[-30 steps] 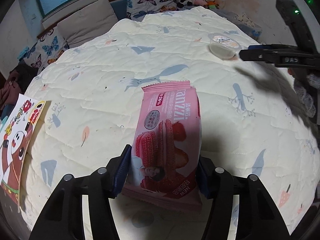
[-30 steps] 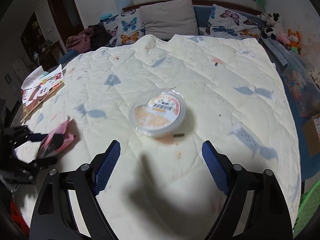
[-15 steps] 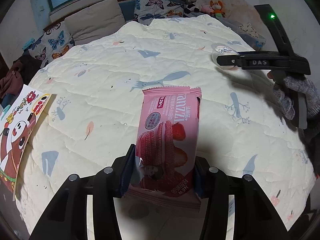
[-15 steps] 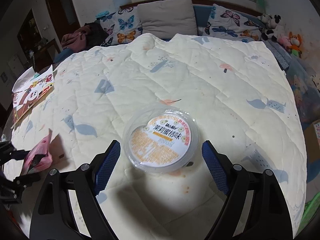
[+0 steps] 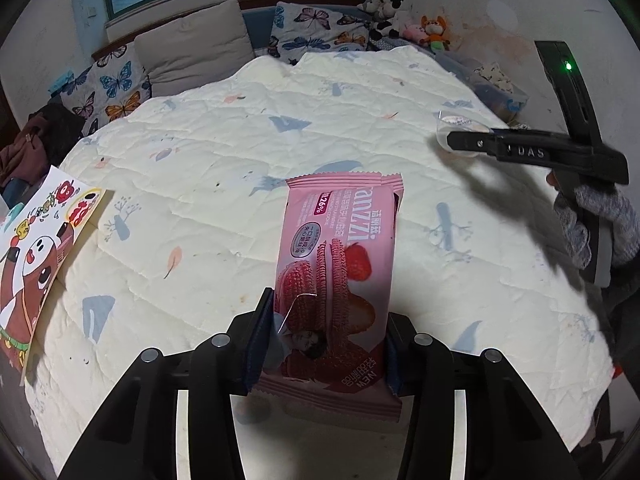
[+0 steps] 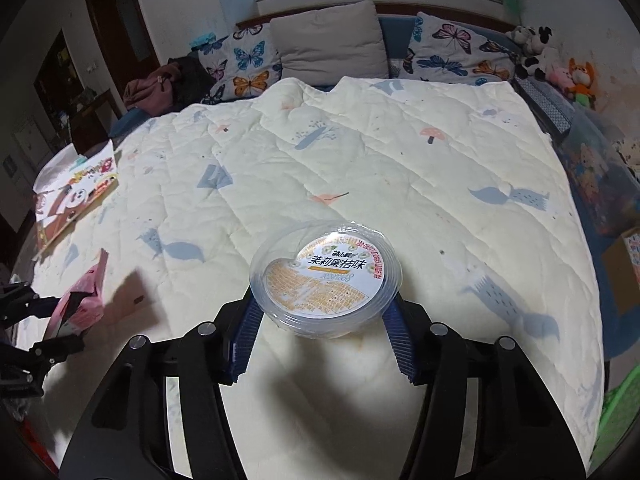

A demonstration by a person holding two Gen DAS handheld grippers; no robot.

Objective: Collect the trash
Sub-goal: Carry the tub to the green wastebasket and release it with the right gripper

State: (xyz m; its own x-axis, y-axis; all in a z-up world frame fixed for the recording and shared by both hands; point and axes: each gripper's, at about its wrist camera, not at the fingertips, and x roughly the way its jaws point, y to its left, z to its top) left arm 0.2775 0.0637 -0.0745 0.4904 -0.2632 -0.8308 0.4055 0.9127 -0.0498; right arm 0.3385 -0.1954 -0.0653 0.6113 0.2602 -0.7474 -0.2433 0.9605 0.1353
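- My left tool [image 5: 326, 344] points steeply down over the near edge of the bed, its blue pads [image 5: 260, 344] clamped on both sides of a pink cookie wrapper [image 5: 336, 280], which it holds clear of the quilt [image 5: 224, 168].
- My right tool [image 6: 324, 332] is angled down too; its jaws have just been closing, and the pads [image 6: 244, 336] now press the rim of a round clear plastic tub [image 6: 326, 276] from either side.
- From the left camera I see a grey knit sleeve [image 5: 592, 220] behind the right tool.
- The wrapper shows strawberries and ridged biscuits, its print upside down to me. The tub has a white and orange label on its lid and sits on the quilt.
- The quilt is cream, printed with blue birds and trees. Butterfly pillows [image 6: 248, 64] and a grey one line the headboard under a window, plush toys [image 6: 560, 68] fill the corner, and a cartoon picture book [image 5: 36, 256] lies at the left edge.
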